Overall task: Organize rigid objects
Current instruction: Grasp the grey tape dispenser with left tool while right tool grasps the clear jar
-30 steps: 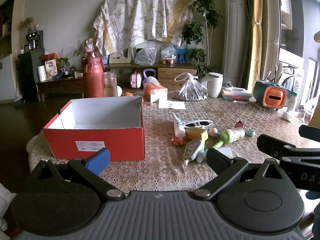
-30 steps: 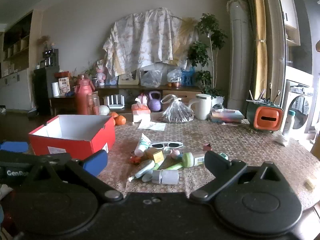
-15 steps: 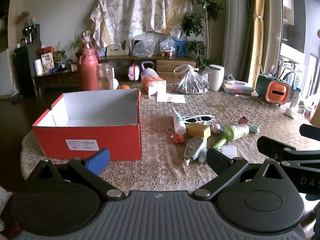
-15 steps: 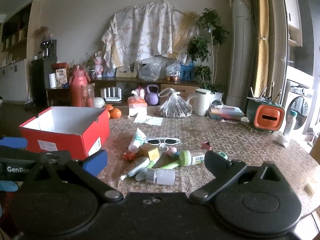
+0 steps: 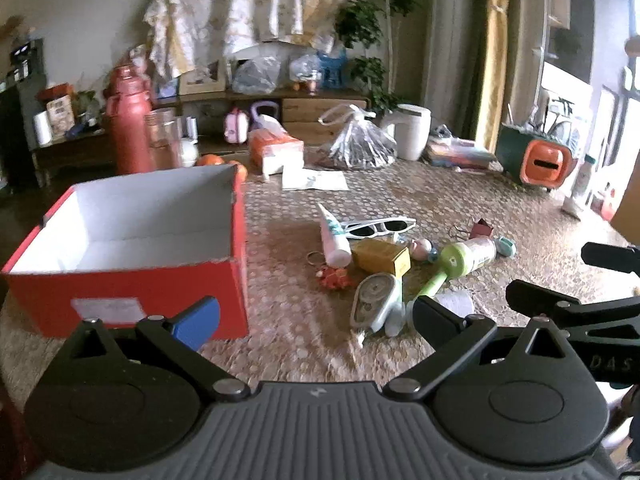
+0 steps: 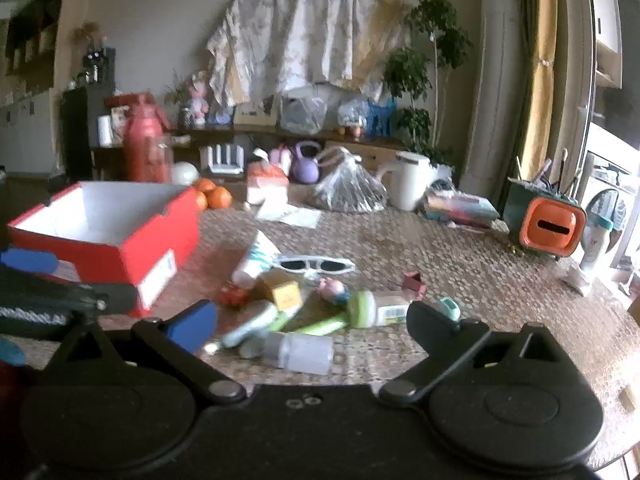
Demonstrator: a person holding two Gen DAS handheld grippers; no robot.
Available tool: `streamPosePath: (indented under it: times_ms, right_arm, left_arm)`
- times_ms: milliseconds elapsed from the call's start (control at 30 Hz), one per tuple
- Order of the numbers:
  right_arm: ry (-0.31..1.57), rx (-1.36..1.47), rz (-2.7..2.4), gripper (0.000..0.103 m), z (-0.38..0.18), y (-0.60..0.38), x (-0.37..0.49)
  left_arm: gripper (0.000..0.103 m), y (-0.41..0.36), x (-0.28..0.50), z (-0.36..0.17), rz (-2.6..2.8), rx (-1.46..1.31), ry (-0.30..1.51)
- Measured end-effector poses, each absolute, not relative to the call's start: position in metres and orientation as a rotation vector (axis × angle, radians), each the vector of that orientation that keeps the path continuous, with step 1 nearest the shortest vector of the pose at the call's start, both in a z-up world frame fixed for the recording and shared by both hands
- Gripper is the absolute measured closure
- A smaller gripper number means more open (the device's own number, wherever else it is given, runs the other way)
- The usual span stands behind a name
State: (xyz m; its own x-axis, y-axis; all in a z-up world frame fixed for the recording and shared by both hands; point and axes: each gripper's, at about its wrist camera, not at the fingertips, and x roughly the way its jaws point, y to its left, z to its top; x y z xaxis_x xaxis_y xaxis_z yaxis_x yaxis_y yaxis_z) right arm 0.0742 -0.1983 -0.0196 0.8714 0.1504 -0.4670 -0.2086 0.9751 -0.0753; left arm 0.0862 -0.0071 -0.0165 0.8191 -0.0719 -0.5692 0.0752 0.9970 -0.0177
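An open red shoe box (image 5: 132,280), white inside with nothing in it, stands on the left of the lace-covered table (image 5: 304,320). Right of it lies a heap: white tube (image 5: 334,236), white sunglasses (image 5: 380,227), yellow box (image 5: 382,256), green-capped bottle (image 5: 468,256), tape dispenser (image 5: 376,300). My left gripper (image 5: 316,316) is open above the near table edge, holding nothing. My right gripper (image 6: 312,322) is open, its jaws closing. A small clear bottle (image 6: 300,350) lies on the table in the gap between its fingers, untouched, in front of the heap (image 6: 282,290).
At the table's back stand a red flask (image 5: 128,132), a tissue box (image 5: 276,152), a plastic bag (image 5: 360,144), a white jug (image 5: 412,132) and an orange-fronted holder (image 5: 544,164). Oranges (image 6: 214,196) lie behind the box. A paper sheet (image 5: 314,180) lies mid-table.
Both grippers have come forward and lower toward the table, so the box and the heap look larger. Nothing on the table has moved.
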Motion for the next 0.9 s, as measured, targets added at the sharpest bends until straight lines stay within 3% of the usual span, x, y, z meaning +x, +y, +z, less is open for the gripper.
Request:
streamPosePath:
  times_ms: [900]
  right_arm:
    - [0.694,-0.25,0.388,0.027,-0.101,-0.189,0.159]
  left_arm:
    - [0.0,-0.039,0.209,-0.096,-0.213,-0.047,0.824]
